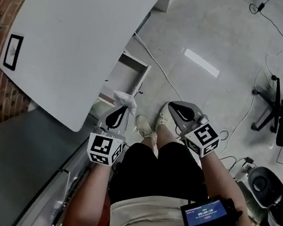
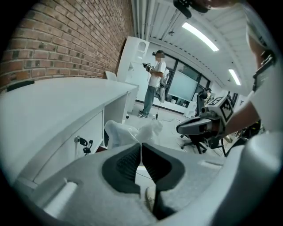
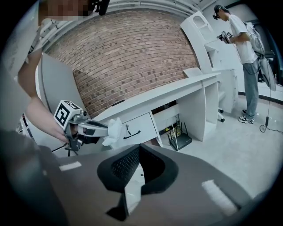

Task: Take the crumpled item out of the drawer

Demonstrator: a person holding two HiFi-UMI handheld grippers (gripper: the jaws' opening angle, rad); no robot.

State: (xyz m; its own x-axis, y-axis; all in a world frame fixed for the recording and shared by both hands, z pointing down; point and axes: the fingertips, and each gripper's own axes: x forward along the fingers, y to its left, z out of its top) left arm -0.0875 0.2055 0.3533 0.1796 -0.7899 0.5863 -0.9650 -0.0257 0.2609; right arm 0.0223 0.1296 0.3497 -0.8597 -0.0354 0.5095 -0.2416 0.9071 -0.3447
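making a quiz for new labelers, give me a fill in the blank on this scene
The left gripper is shut on the crumpled item, whose colour is ___.
The right gripper has its fingers together, holding ___.
The wall behind the desk is made of ___.
The drawer stands ___.
Missing words: white; nothing; brick; open

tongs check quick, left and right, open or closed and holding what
Left tongs: closed on the crumpled white item.
Right tongs: closed, nothing between them.
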